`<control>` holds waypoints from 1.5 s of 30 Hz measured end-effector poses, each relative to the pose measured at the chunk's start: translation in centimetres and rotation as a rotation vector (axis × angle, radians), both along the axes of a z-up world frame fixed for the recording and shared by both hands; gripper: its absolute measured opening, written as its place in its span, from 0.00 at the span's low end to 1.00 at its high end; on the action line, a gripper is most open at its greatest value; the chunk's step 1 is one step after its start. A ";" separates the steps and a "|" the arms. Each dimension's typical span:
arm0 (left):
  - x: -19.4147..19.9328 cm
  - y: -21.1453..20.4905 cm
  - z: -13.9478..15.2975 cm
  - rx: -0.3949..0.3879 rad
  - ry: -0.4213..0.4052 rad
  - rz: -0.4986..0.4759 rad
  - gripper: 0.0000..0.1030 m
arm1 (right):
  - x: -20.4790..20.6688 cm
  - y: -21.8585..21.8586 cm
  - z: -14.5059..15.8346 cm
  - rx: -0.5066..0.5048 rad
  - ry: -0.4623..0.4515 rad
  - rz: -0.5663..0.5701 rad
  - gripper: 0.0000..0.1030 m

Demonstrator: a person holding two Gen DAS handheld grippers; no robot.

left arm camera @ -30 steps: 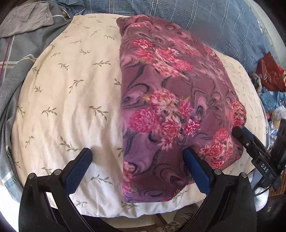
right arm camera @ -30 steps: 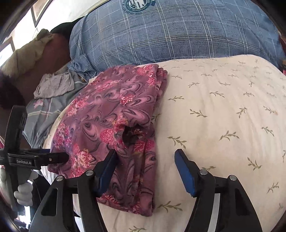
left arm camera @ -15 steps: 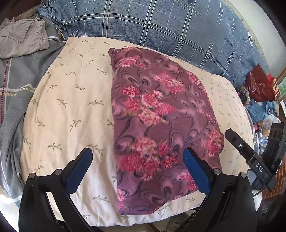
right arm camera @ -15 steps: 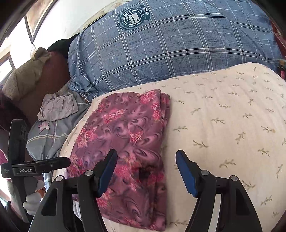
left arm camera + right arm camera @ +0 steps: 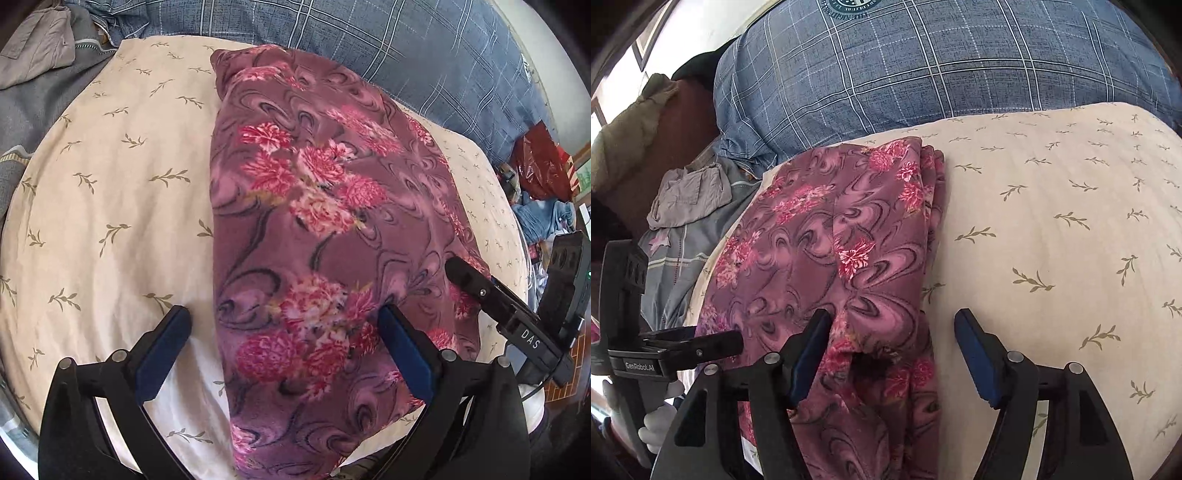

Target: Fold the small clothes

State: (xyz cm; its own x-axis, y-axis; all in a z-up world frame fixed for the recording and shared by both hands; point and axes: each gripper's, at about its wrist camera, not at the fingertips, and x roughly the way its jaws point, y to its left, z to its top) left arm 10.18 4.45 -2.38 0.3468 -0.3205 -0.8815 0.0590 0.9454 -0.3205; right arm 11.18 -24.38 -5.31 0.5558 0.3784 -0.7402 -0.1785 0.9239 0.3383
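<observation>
Folded purple flowered cloth (image 5: 325,236) lying lengthwise on a cream pillow (image 5: 110,192) (leaf-sprig print), far end close to a blue checked pillow (image 5: 923,70). Left gripper (image 5: 284,325) spread wide, astride the cloth's near left edge, gripping nothing. Right gripper (image 5: 894,328) likewise released, left finger resting on the cloth, right finger on bare pillow. Grey garments (image 5: 690,192) heaped beyond.

"DAS" on right gripper (image 5: 524,325) body at 4 o'clock; "GenRobot.AI" on left gripper (image 5: 683,350) at 8 o'clock; pillow emblem (image 5: 849,4) unreadable.
</observation>
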 end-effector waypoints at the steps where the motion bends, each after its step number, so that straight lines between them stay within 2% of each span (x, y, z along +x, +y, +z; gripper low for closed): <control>1: -0.1 0.0 0.1 -0.003 -0.005 0.004 0.99 | 0.1 -0.2 0.0 0.009 0.004 0.000 0.68; 5: -0.1 0.8 1.1 -0.011 -0.031 0.003 0.96 | 0.3 -1.2 0.8 0.044 0.016 -0.033 0.69; 8: 0.8 1.8 2.6 -0.049 -0.067 0.008 0.96 | 0.5 -2.6 1.3 0.104 -0.005 -0.079 0.69; 12: 4.1 3.0 3.4 -0.116 -0.068 0.033 0.96 | 1.6 -4.6 1.7 0.214 -0.013 -0.147 0.71; 15: 6.5 3.4 3.4 -0.151 -0.062 0.060 0.96 | 3.5 -5.1 1.8 0.291 0.031 -0.159 0.71; 19: 8.5 4.5 2.8 -0.190 -0.038 0.104 0.96 | 6.2 -3.5 2.7 0.307 0.027 -0.111 0.71; 23: 10.8 5.2 1.6 -0.234 0.029 0.145 0.96 | 9.4 -1.2 2.7 0.270 0.026 -0.084 0.68; 24: 11.2 5.1 1.5 -0.245 0.035 0.145 0.96 | 10.1 -0.6 2.3 0.268 0.046 -0.066 0.65; 25: 12.0 5.0 1.4 -0.243 0.040 0.147 0.96 | 10.9 -0.1 1.9 0.244 0.072 -0.058 0.45; 26: 12.5 4.8 1.5 -0.236 0.040 0.151 0.92 | 11.5 0.3 1.5 0.212 0.093 -0.055 0.28; 27: 13.1 4.7 1.6 -0.237 0.037 0.150 0.84 | 11.9 0.5 1.4 0.210 0.107 -0.036 0.05; 28: 13.6 4.4 1.7 -0.249 0.032 0.137 0.60 | 12.0 0.2 1.7 0.230 0.096 -0.028 0.05; 29: 14.3 4.2 1.8 -0.255 0.030 0.125 0.42 | 11.6 -0.2 2.4 0.263 0.055 -0.023 0.04; 31: 15.5 3.9 1.3 -0.220 0.030 0.135 0.35 | 10.7 -1.3 3.7 0.294 -0.016 -0.044 0.04; 33: 16.7 3.7 0.1 -0.205 0.058 0.146 0.33 | 10.9 -2.2 3.1 0.312 -0.011 -0.075 0.04; 35: 17.6 3.9 -1.0 -0.226 0.094 0.168 0.34 | 12.1 -2.6 0.3 0.273 0.091 -0.111 0.04; 36: 17.9 4.1 -0.8 -0.234 0.102 0.176 0.34 | 12.5 -2.7 -1.1 0.296 0.140 -0.107 0.04; 38: 17.7 4.5 0.0 -0.223 0.098 0.167 0.34 | 12.2 -3.7 -1.1 0.379 0.147 -0.121 0.04; 39: 17.1 4.9 0.7 -0.209 0.083 0.160 0.34 | 11.9 -4.0 -0.8 0.401 0.150 -0.124 0.11; 40: 16.1 5.3 1.6 -0.199 0.057 0.151 0.34 | 11.1 -4.3 -0.3 0.417 0.144 -0.122 0.13; 41: 14.8 5.7 2.6 -0.198 0.031 0.133 0.35 | 10.1 -4.6 0.2 0.426 0.137 -0.106 0.15; 42: 14.2 5.8 3.1 -0.201 0.021 0.117 0.37 | 9.2 -4.8 0.6 0.436 0.135 -0.082 0.21; 43: 12.5 5.8 3.6 -0.205 0.006 0.091 0.45 | 8.4 -5.1 0.6 0.440 0.130 -0.069 0.31; 44: 11.5 5.6 3.7 -0.210 -0.005 0.077 0.56 | 7.3 -5.3 0.7 0.442 0.119 -0.062 0.36; 45: 10.7 5.1 3.5 -0.210 -0.013 0.065 0.62 | 6.6 -5.3 0.4 0.438 0.119 -0.057 0.43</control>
State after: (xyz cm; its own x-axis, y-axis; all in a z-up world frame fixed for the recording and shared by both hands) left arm 20.92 9.55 1.10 0.3836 -0.4731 -0.7931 0.0060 0.8601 -0.5101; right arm 17.74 -29.64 -4.87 0.5055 0.6413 -0.5772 -0.0671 0.6962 0.7147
